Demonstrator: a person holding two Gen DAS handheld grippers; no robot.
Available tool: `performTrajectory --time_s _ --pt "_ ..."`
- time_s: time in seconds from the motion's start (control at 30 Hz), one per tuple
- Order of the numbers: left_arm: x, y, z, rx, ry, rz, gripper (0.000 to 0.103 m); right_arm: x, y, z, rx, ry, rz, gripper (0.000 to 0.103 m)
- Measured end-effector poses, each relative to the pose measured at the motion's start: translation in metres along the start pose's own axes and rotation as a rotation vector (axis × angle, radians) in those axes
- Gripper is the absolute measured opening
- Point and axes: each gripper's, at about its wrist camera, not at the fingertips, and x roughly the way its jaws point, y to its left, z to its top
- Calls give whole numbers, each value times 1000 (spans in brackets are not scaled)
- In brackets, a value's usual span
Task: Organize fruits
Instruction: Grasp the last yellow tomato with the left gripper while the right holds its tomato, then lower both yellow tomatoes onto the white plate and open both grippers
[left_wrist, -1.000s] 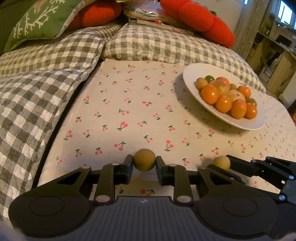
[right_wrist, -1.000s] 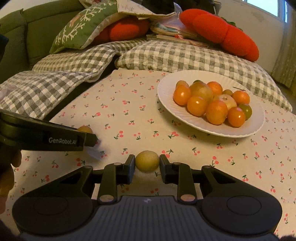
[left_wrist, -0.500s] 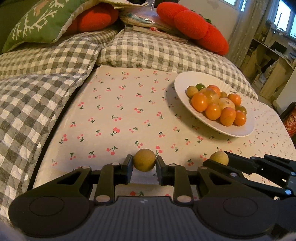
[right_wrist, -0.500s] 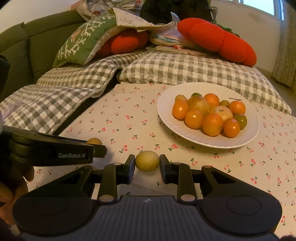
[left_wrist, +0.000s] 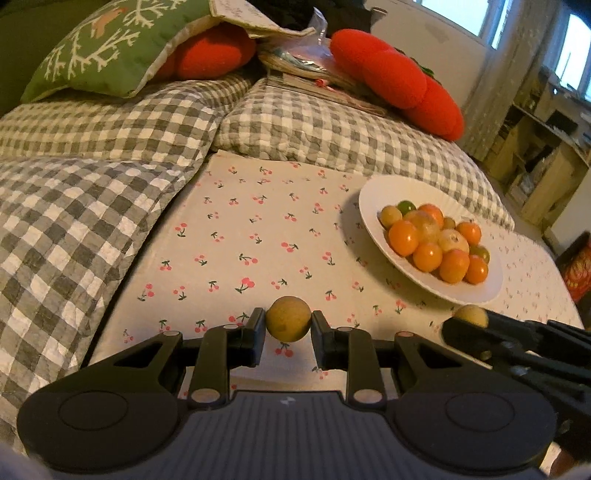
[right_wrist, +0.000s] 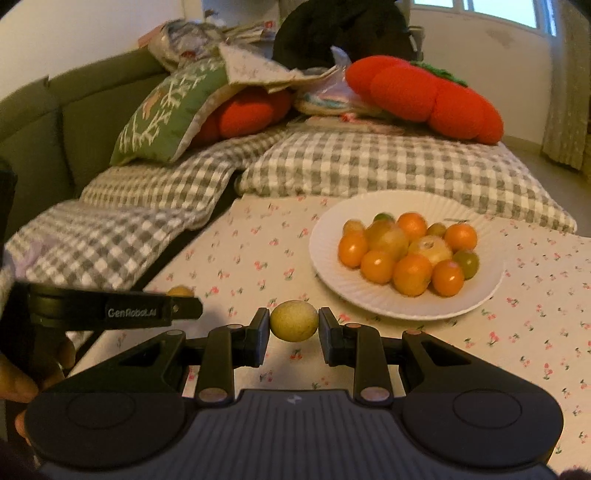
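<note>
My left gripper (left_wrist: 288, 325) is shut on a small round brownish-yellow fruit (left_wrist: 288, 322), lifted above the cherry-print cloth (left_wrist: 240, 229). My right gripper (right_wrist: 293, 322) is shut on a pale yellow-green fruit (right_wrist: 293, 319), also off the cloth. A white plate (right_wrist: 406, 312) holding several orange, yellow and green fruits sits ahead and to the right in both views, the same plate (left_wrist: 373, 192) lying farther off in the left wrist view. The right gripper with its fruit (left_wrist: 470, 315) shows at the lower right of the left view. The left gripper's side (right_wrist: 110, 308) shows at the left of the right view.
Grey checked cushions (left_wrist: 92, 192) border the cloth on the left and at the back. A green pillow (left_wrist: 110, 48) and red plush cushions (left_wrist: 399, 77) lie behind them. A hand (right_wrist: 22, 373) holds the left tool. Shelving (left_wrist: 546, 155) stands at far right.
Both grippers have risen with their fruits and tilted up a little. The plate now sits lower and farther ahead in each view. The grips are unchanged.
</note>
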Motion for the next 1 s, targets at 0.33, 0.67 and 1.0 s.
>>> performTrajectory --time_s 0.33,0.67,1.0 --pt "0 -11 9 -32 4 -58 19 -28 -63 29 166 -78 -40 25" --pt "19 -54 38 -33 24 -169 19 -17 -147 33 481 -50 22 25" --pt "58 -86 86 -77 19 -248 20 17 -157 43 461 -42 42 25"
